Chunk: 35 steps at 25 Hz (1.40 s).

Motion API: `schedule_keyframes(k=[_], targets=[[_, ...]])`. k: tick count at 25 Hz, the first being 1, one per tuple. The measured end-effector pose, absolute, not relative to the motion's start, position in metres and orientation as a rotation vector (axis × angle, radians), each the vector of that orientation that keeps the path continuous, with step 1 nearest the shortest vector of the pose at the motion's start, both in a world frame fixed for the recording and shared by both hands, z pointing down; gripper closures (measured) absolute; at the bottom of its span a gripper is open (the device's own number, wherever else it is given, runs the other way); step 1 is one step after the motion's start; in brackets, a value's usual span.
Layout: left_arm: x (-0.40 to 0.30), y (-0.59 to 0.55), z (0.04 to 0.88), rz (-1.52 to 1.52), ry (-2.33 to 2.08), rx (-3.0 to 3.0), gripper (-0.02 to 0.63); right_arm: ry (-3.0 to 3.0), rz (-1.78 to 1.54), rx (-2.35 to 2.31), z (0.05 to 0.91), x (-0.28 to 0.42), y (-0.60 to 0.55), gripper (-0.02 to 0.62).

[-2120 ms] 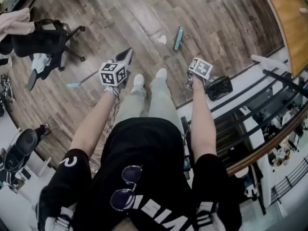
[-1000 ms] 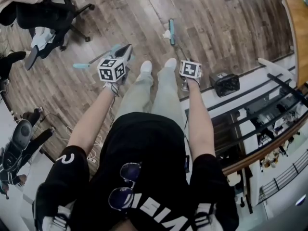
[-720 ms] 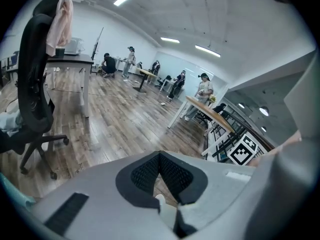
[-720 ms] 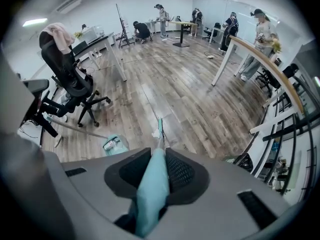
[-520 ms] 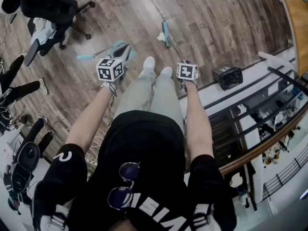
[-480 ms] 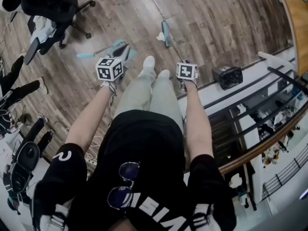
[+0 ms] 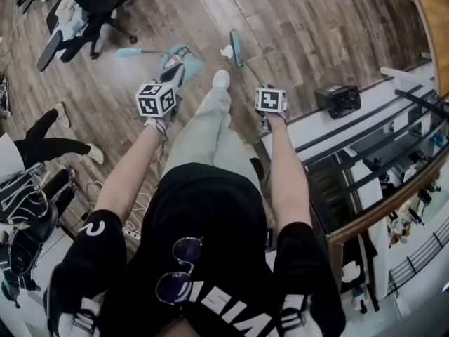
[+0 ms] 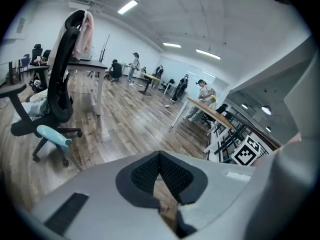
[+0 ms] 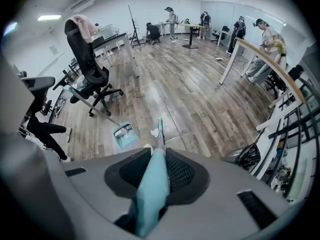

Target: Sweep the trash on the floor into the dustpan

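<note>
Right tool (image 9: 156, 156) clamped on the teal broom handle (image 9: 150, 194), left tool (image 8: 160, 158) closed on nothing; on the floor (image 7: 295, 20), white paper trash (image 7: 226, 50) sits against the broom head's (image 7: 236, 48) left side, with the dustpan (image 7: 184, 56) farther left and apart from it.

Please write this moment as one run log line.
right tool: shut on broom handle | left tool: shut, empty | broom head: beside paper trash | dustpan: on floor

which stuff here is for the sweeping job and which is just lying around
For the job: broom held in the right claw, white trash, teal dustpan.
Just lying about: office chair, black bin.
</note>
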<state>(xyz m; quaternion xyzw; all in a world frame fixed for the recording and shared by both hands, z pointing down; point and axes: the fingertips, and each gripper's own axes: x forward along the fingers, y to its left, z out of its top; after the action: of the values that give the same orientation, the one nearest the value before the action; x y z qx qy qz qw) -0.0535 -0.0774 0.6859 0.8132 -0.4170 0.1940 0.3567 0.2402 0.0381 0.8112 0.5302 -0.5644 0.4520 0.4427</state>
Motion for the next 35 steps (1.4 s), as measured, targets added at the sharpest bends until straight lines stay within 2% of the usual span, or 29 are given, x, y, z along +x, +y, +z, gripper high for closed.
schedule_keyframes(k=[10, 16, 20, 24, 27, 30, 35], targets=[[-0.102, 0.016, 0.675, 0.515, -1.108, 2.098, 0.608, -1.418, 1.055, 1.293, 0.808, 0.196, 0.117, 0.512], [-0.129, 0.039, 0.665, 0.509, -1.131, 2.093, 0.608, -1.604, 1.330, 1.196, 0.808, 0.112, 0.161, 0.512], [-0.146, 0.039, 0.653, 0.491, -1.143, 2.110, 0.607, -1.416, 1.093, 1.274, 0.807, 0.149, 0.178, 0.512], [-0.168, 0.037, 0.653, 0.506, -1.124, 2.126, 0.608, -1.579, 1.331, 1.247, 0.804, 0.080, 0.181, 0.512], [-0.187, 0.029, 0.658, 0.522, -1.095, 2.141, 0.607, -1.373, 1.195, 1.314, 0.802, 0.105, 0.195, 0.512], [-0.204, 0.022, 0.666, 0.540, -1.047, 2.159, 0.609, -1.445, 1.302, 1.358, 0.806, 0.067, 0.189, 0.512], [-0.240, 0.007, 0.673, 0.578, -0.956, 2.183, 0.608, -1.228, 1.234, 1.417, 0.804, 0.054, 0.206, 0.511]])
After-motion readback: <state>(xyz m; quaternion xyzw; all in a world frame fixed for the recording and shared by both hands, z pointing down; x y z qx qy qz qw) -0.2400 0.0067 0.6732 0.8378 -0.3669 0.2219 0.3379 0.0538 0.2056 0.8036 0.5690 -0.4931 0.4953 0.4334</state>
